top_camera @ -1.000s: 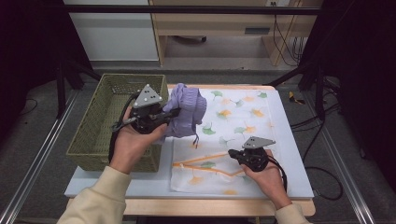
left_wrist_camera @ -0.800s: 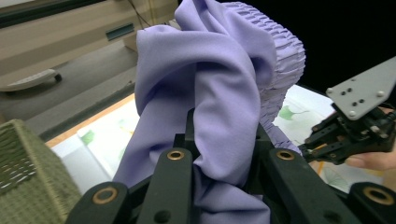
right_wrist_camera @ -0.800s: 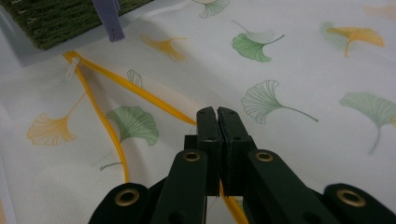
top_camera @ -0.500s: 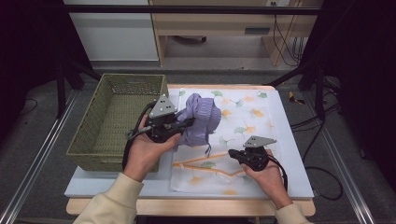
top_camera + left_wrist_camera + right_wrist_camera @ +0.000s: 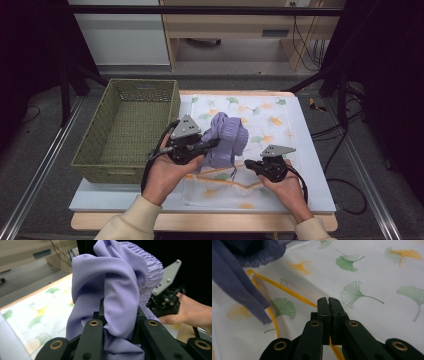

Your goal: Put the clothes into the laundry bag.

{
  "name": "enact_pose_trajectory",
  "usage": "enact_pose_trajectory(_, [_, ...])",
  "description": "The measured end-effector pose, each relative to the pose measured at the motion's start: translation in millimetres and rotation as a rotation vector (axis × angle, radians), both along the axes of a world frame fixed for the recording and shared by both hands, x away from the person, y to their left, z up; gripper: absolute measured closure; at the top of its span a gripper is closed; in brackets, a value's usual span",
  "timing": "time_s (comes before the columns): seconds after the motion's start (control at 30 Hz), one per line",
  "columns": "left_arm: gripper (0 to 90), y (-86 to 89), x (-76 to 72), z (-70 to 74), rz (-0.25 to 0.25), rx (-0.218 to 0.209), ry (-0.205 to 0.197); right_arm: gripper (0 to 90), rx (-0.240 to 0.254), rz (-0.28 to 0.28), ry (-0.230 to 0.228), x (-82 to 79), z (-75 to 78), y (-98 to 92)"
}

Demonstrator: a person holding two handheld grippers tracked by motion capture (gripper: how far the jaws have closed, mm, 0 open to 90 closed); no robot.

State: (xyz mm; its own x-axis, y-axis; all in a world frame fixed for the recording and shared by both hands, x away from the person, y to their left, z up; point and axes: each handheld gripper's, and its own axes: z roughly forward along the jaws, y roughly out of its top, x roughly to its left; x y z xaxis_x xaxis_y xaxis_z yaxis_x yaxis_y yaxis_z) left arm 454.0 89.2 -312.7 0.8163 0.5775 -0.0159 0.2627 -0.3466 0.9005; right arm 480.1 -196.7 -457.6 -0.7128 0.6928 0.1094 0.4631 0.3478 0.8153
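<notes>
My left tool point(image 5: 212, 143) is clamped on the purple garment point(image 5: 227, 137), which hangs bunched just above the leaf-print cloth point(image 5: 260, 115), at about three o'clock from the empty wicker basket point(image 5: 131, 125). My right tool point(image 5: 249, 163), jaws pressed together, appears to pinch the cloth's edge. I judge the lift done, while getting the garment into the basket remains.

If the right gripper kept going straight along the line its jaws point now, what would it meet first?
Most likely the leaf-print cloth itself: the right gripper, jaws shut, points low across it. The purple garment hangs off to one side, seemingly out of that line, though depth is hard to judge.
</notes>
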Motion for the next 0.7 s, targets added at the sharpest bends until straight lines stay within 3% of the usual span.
enact_pose_trajectory(0.2, [76.3, -5.6, -3.4, -13.7, -0.021, 0.003, 0.017, 88.9, 0.023, -0.008, 0.014, 3.0, 0.8, -1.8])
enact_pose_trajectory(0.43, [76.2, -13.8, -5.7, -27.6, -0.020, -0.032, 0.032, 88.9, 0.051, -0.019, 0.027, 7.5, 2.3, -3.7])
enact_pose_trajectory(0.7, [76.2, -25.0, -6.8, -43.7, -0.022, -0.022, 0.039, 88.9, 0.064, -0.030, 0.026, 10.4, 6.2, -5.6])
